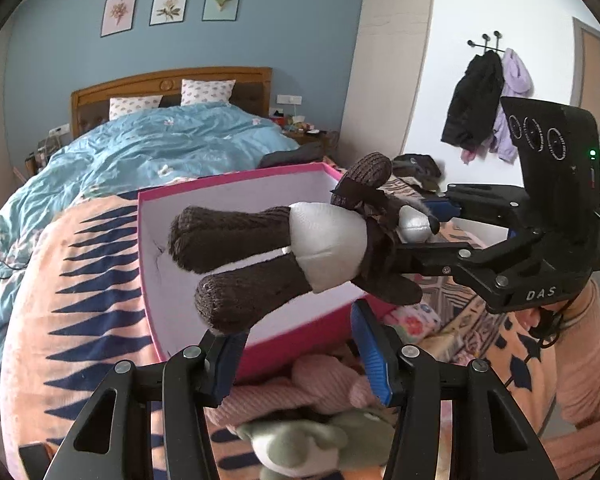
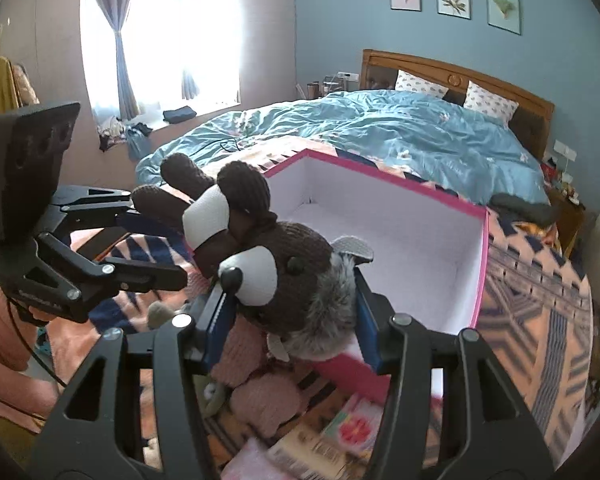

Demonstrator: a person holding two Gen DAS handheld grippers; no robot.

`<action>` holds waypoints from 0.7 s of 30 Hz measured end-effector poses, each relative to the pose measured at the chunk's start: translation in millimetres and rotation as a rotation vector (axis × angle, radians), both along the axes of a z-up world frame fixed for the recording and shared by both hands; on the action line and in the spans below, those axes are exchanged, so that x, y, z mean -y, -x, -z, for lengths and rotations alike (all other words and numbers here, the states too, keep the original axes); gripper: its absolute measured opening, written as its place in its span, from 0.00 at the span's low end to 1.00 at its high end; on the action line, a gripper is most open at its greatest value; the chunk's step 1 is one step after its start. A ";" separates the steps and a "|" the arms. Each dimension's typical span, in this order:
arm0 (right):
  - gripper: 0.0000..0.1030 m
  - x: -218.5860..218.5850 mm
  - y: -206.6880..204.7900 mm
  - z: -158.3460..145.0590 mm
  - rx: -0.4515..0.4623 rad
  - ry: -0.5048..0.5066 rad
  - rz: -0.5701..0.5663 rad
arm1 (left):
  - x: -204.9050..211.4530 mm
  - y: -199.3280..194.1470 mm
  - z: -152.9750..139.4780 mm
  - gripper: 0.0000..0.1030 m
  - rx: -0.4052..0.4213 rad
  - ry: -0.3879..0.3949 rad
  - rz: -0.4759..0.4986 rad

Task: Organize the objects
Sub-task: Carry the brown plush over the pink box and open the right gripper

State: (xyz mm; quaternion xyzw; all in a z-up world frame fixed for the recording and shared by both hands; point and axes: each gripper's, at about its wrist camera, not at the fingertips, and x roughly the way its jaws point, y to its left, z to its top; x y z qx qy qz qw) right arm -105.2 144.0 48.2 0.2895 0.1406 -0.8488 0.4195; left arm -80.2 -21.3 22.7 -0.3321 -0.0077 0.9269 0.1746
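A brown knitted plush animal (image 1: 300,248) with white patches hangs in the air over the near edge of an open pink box (image 1: 220,184) with a white inside. My right gripper (image 2: 292,312) is shut on the plush's head (image 2: 296,264). It shows in the left wrist view (image 1: 416,236) coming from the right. My left gripper (image 1: 300,344) is open just below the plush's legs, one finger (image 1: 228,356) touching a foot. In the right wrist view the left gripper (image 2: 156,248) sits at the left, by the legs.
The box (image 2: 480,264) lies on an orange and navy patterned blanket (image 1: 80,280) at the foot of a bed with a blue duvet (image 1: 160,140). A pink plush (image 1: 300,392), a green plush (image 1: 308,444) and a book (image 2: 352,428) lie near the box.
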 end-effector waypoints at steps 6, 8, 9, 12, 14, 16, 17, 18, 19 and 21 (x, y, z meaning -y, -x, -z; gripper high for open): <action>0.55 16.1 27.2 11.7 0.025 -0.056 -0.016 | 8.9 26.2 11.6 0.51 0.056 -0.004 -0.021; 0.55 20.9 37.2 19.4 0.042 -0.082 -0.016 | 11.4 32.7 17.3 0.51 0.076 -0.006 -0.028; 0.55 23.6 42.4 23.2 0.054 -0.092 -0.020 | 12.5 35.8 20.0 0.51 0.085 -0.005 -0.032; 0.55 31.7 54.9 35.3 0.095 -0.120 -0.029 | 13.9 42.9 28.5 0.51 0.108 0.010 -0.044; 0.55 36.7 63.0 43.1 0.122 -0.130 -0.040 | 12.8 45.4 32.2 0.51 0.116 0.032 -0.055; 0.55 42.8 70.6 50.3 0.147 -0.144 -0.050 | 14.3 47.8 35.6 0.51 0.127 0.042 -0.063; 0.55 48.2 74.4 55.5 0.159 -0.167 -0.058 | 15.1 48.2 36.0 0.51 0.129 0.040 -0.066; 0.56 51.6 75.9 58.5 0.168 -0.180 -0.062 | 16.4 49.3 36.0 0.51 0.131 0.042 -0.070; 0.57 56.0 79.3 64.4 0.187 -0.198 -0.069 | 17.0 49.7 36.2 0.51 0.131 0.049 -0.079; 0.57 61.1 86.3 73.9 0.208 -0.218 -0.066 | 17.7 49.6 36.7 0.51 0.130 0.054 -0.084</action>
